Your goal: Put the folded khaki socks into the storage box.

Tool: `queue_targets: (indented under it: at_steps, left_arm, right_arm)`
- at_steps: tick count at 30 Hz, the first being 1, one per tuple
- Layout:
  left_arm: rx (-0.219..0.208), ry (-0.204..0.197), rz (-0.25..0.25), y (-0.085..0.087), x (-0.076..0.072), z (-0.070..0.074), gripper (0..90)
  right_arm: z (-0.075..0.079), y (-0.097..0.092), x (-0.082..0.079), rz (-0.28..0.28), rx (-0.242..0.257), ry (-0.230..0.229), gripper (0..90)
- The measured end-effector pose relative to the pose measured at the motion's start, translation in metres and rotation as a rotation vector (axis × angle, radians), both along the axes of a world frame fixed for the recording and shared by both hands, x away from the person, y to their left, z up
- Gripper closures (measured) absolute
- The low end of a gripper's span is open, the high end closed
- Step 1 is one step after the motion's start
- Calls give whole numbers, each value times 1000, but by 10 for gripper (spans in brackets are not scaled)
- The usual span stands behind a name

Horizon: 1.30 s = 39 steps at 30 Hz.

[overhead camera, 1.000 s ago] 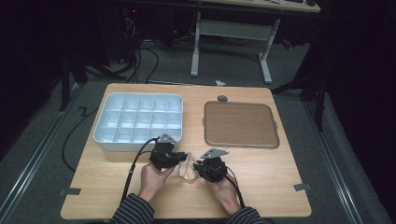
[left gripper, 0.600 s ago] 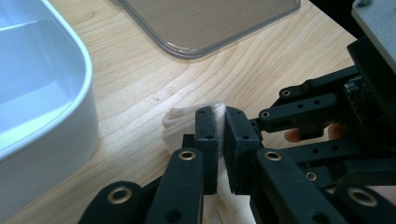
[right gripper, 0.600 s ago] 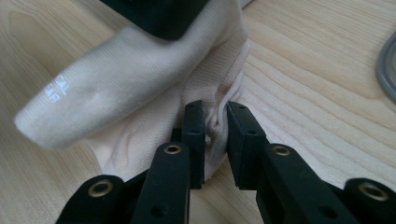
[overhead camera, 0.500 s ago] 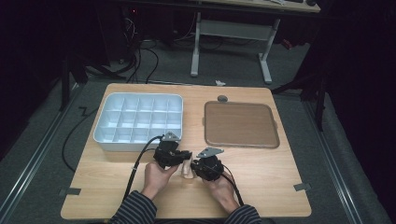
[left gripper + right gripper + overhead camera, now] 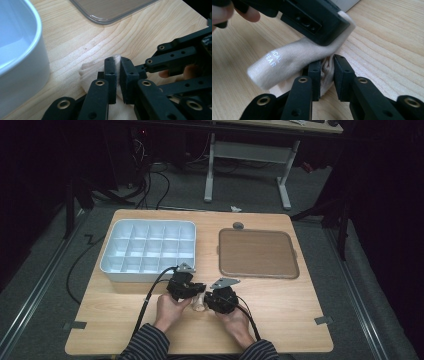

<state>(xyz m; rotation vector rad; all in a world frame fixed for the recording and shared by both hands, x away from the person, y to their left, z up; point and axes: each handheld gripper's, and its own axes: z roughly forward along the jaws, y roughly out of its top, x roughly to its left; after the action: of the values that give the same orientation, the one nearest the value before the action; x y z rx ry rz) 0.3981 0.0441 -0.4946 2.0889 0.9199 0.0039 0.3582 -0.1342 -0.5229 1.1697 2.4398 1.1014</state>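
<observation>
Both tools are working a small beige sock (image 5: pixel 198 303) lying between them on the worktop (image 5: pixel 280 320): the left tool (image 5: pixel 117 65) is clenching a fold, the right tool (image 5: pixel 327 65) is pinching bunched fabric. Soft and light, it should grip best at a gathered edge.

The cloth (image 5: pixel 294 58) is pale beige with white lettering; both tools are black, the counter (image 5: pixel 280 305) light wood-grained, the divided box (image 5: pixel 148 250) white, the tray (image 5: pixel 257 253) brown, and the sleeves (image 5: pixel 145 345) dark-striped.
</observation>
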Motion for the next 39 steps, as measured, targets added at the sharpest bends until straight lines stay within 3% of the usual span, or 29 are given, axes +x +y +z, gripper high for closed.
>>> queue_targets:
  at_steps: [5, 10, 16, 21, 26, 32, 39]
  left_arm:
    - [19, 8, 10, 2, 1, -7, 849]
    - [26, 8, 10, 0, 1, -10, 849]
    - [32, -1, 6, -1, 0, -11, 849]
    - [33, -5, -1, -2, 0, -11, 849]
    - [33, -8, -8, -2, 0, -11, 849]
    - [35, -10, -14, -2, 0, -12, 849]
    - [35, -17, -11, -2, 2, -12, 849]
  right_arm:
    - [0, -6, -4, -25, 23, 2, 684]
    - [8, -16, -17, -35, 32, -24, 673]
    - [22, -19, -33, 5, 65, -67, 671]
    - [27, -9, -40, 42, 90, -80, 648]
    - [24, 2, -38, 62, 63, -84, 649]
    - [18, 5, -36, 74, -3, -84, 817]
    - [10, 5, -41, 83, -70, -98, 862]
